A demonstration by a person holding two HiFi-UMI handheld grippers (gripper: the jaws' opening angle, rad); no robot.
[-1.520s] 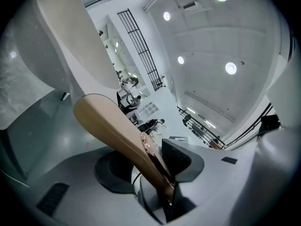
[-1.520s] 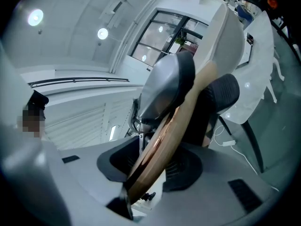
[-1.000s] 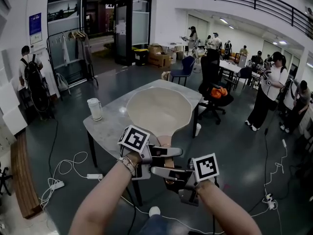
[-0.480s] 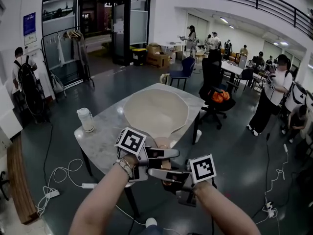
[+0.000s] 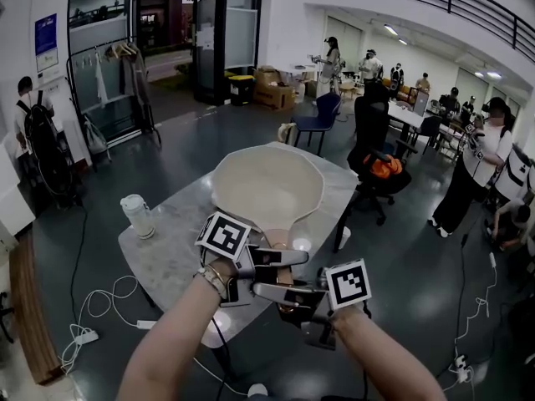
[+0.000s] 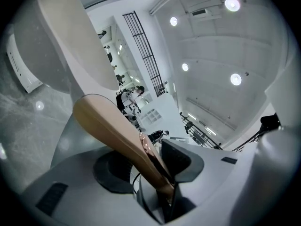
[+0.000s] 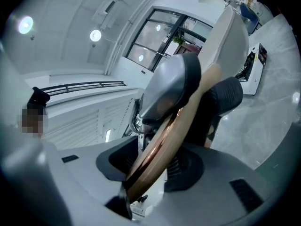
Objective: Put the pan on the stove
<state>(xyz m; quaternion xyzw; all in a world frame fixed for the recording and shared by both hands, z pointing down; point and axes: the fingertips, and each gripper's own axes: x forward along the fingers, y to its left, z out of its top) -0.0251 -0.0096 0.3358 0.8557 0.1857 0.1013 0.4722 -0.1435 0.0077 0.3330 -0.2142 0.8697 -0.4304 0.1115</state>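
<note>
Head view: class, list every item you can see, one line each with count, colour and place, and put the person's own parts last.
pan: one, cream with a wooden handle, held over the table
table: one, grey marble, centre
jug: one, white, near the table's left corner
blue chair: one, beyond the table
black chair: one, right of the table
cardboard boxes: a few, brown, far back
cables: several, white, floor at left
people: several, background, mostly right
left gripper: one, grey, shut on the pan's handle
right gripper: one, grey, shut on the same handle
forearms: two, bare, bottom of view
</note>
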